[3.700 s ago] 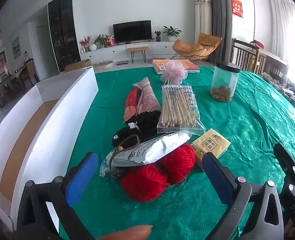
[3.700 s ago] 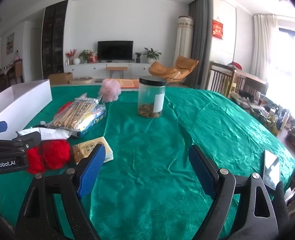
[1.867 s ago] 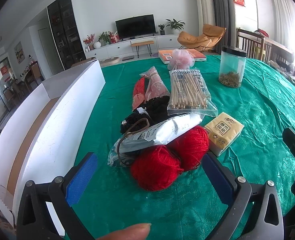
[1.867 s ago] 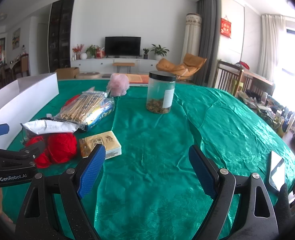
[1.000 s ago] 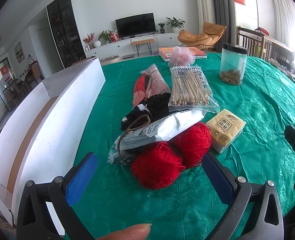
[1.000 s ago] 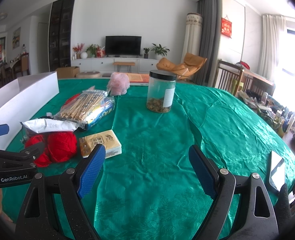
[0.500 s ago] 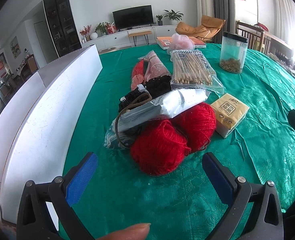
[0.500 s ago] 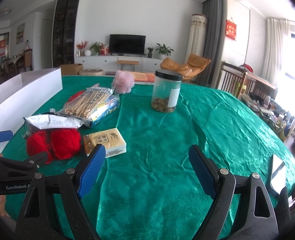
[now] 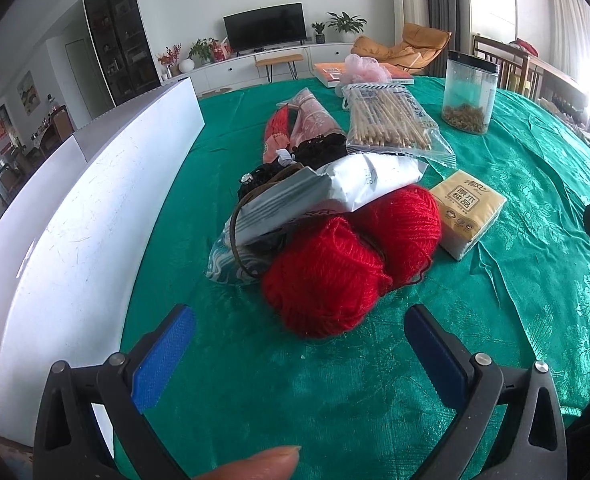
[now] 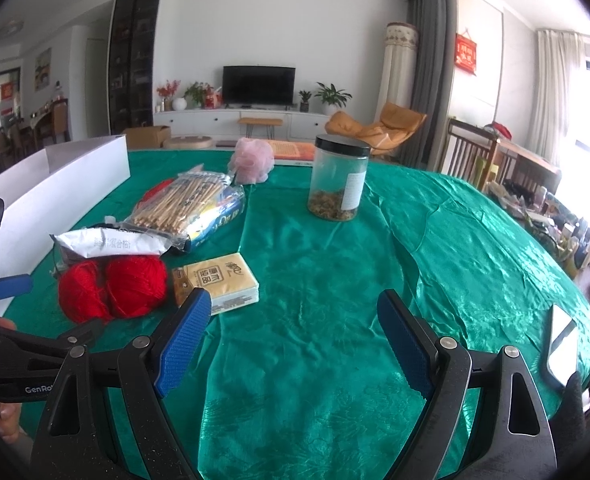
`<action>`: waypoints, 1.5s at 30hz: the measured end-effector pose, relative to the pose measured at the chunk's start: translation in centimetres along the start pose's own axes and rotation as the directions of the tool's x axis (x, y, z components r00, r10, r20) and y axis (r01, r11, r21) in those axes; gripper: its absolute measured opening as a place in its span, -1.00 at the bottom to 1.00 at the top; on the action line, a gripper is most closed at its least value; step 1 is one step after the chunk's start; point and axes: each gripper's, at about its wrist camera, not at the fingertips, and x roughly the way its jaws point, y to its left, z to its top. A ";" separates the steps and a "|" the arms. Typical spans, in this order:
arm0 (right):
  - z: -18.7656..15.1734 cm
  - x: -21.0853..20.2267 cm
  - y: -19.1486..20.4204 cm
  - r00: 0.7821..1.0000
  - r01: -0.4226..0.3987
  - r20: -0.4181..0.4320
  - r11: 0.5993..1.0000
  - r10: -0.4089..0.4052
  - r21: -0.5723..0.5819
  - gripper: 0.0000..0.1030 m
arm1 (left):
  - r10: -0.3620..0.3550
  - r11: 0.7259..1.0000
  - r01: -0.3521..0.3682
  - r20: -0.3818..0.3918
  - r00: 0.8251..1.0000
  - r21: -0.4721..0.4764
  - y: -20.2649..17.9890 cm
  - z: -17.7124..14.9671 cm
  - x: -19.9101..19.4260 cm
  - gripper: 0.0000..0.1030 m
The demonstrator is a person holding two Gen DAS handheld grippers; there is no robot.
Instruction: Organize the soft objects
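Two red yarn balls (image 9: 347, 256) lie together on the green tablecloth (image 9: 375, 380), also seen in the right wrist view (image 10: 113, 286). A white foil packet (image 9: 327, 190) rests on them. A yellow tissue pack (image 9: 469, 212) lies to their right. A pink mesh puff (image 9: 365, 68) sits at the far side. My left gripper (image 9: 299, 352) is open and empty, just in front of the nearer yarn ball. My right gripper (image 10: 291, 340) is open and empty over bare cloth, right of the tissue pack (image 10: 217, 280).
A long white box (image 9: 67, 208) stands along the left. A bag of wooden sticks (image 9: 391, 120), a black item (image 9: 295, 160), red and pink packets (image 9: 295, 124) and a clear jar (image 9: 469, 98) lie further back. A phone (image 10: 561, 344) lies at the right table edge.
My left gripper has moved forward and lower toward the yarn balls, which now fill more of its view. My right gripper has drifted slightly left. Both stay open.
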 end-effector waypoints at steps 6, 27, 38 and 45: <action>0.0 0.1 0.0 1.000 0.000 -0.002 1.000 0.000 -0.001 0.69 | 0.005 1.000 -0.005 -0.023 1.000 -0.004 0.3 -0.3 0.7 1.00; -0.3 0.4 0.2 1.000 -0.008 -0.013 1.000 0.008 0.000 0.69 | 0.008 1.000 -0.007 -0.068 0.998 0.003 0.3 -0.8 2.1 1.00; -0.4 0.6 0.2 1.000 -0.010 -0.018 1.000 0.010 0.000 0.69 | -0.001 1.000 0.000 -0.073 0.997 -0.001 0.6 -0.7 2.6 1.00; -0.4 0.7 0.2 1.000 -0.010 -0.019 1.000 0.010 0.000 0.69 | -0.021 1.000 0.020 -0.065 0.998 -0.014 0.9 -1.0 2.7 1.00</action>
